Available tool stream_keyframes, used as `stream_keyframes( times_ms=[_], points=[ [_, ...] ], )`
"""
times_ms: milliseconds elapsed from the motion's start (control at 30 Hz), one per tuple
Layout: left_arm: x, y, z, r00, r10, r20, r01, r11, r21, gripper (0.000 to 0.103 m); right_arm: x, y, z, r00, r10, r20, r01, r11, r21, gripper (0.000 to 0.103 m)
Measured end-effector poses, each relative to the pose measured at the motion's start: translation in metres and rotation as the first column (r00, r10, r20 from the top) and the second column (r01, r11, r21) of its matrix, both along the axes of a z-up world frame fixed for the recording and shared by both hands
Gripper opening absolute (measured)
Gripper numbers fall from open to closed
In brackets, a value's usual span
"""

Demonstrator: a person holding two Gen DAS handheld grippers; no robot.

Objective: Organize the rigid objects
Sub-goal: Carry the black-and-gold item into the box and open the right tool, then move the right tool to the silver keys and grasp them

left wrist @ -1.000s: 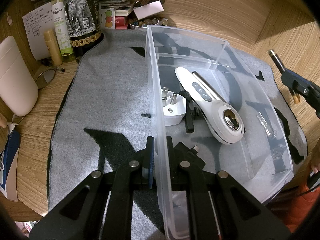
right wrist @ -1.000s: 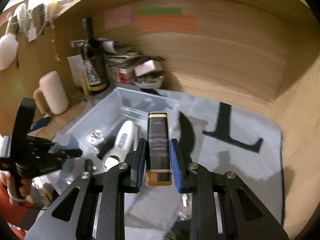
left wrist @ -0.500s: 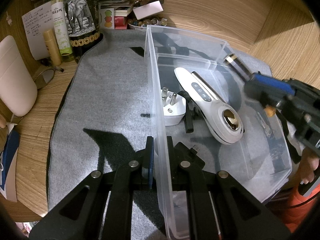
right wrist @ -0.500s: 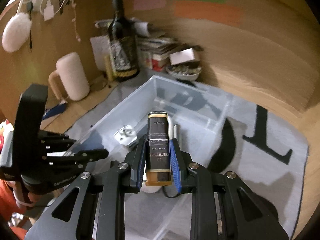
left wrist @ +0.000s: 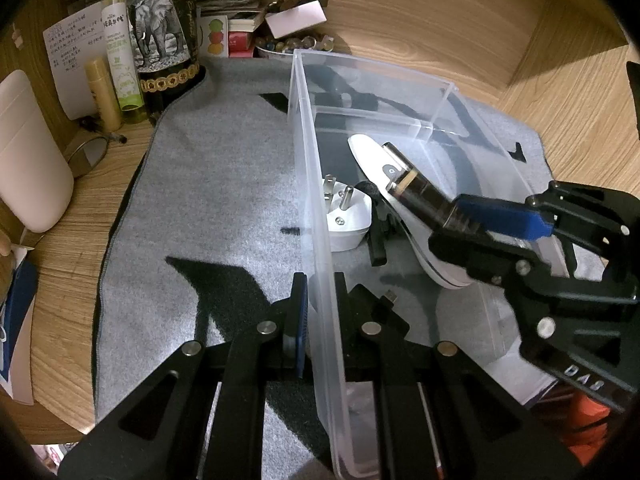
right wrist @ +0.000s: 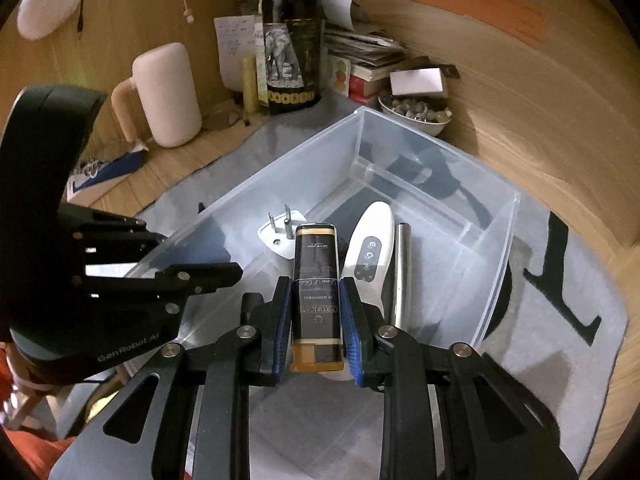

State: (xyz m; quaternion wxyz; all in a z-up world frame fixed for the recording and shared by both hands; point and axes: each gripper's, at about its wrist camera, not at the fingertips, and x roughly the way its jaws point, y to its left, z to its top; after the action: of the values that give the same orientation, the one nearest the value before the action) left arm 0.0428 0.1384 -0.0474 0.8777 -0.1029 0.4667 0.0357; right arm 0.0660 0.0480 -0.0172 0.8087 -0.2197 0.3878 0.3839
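A clear plastic bin (left wrist: 316,184) stands on a grey mat (left wrist: 216,184). My left gripper (left wrist: 320,304) is shut on the bin's near left wall. In the bin lie a white plug adapter (left wrist: 346,220), a white handheld device (left wrist: 372,156) and a metal rod (right wrist: 400,264). My right gripper (right wrist: 316,316) is shut on a small black and gold bottle (right wrist: 316,276) and holds it over the inside of the bin (right wrist: 440,160), above the adapter (right wrist: 280,236) and the device (right wrist: 370,248). The bottle (left wrist: 416,190) and right gripper (left wrist: 472,220) also show in the left wrist view.
A dark elephant-label bottle (left wrist: 160,44), a green spray bottle (left wrist: 120,40), a yellow tube (left wrist: 102,92), papers and a bowl of beads (right wrist: 416,114) crowd the back left corner. A pink mug (right wrist: 164,92) stands left of them. Wooden walls enclose the desk.
My right gripper has come in from the right and down over the bin with the bottle in it. My left gripper has stayed shut on the bin wall.
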Motion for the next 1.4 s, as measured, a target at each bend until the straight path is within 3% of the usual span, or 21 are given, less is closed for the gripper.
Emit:
stream_keyframes(
  times_ms=[67,167,367,600,1033,1400],
  points=[
    [0.000,0.000,0.000,1.000,0.002,0.000,-0.002,1.000,-0.002,0.010,0.000,0.001,-0.001,1.000,0.003,0.001,-0.003,1.000,-0.009,0.025],
    [0.000,0.000,0.000,1.000,0.003,0.002,-0.003,1.000,-0.006,0.010,0.002,-0.001,0.001,1.000,-0.009,0.009,0.009,1.000,-0.001,0.042],
    [-0.001,0.001,0.000,1.000,0.000,0.002,0.000,1.000,-0.006,0.010,0.003,-0.008,0.010,0.999,-0.037,0.033,0.036,0.999,0.025,0.043],
    [-0.001,0.001,0.000,1.000,0.000,0.002,0.000,1.000,-0.005,0.010,0.003,-0.026,0.024,0.994,-0.083,0.076,0.079,0.995,0.057,0.051],
    [-0.001,0.002,0.000,1.000,-0.002,0.005,0.002,1.000,-0.007,0.010,0.015,-0.093,0.042,0.954,-0.278,0.114,0.266,0.958,0.110,0.052],
    [-0.001,0.002,0.000,1.000,0.000,0.004,0.001,1.000,-0.007,0.010,0.025,-0.142,0.017,0.913,-0.401,0.075,0.398,0.916,0.052,0.052]
  ],
)
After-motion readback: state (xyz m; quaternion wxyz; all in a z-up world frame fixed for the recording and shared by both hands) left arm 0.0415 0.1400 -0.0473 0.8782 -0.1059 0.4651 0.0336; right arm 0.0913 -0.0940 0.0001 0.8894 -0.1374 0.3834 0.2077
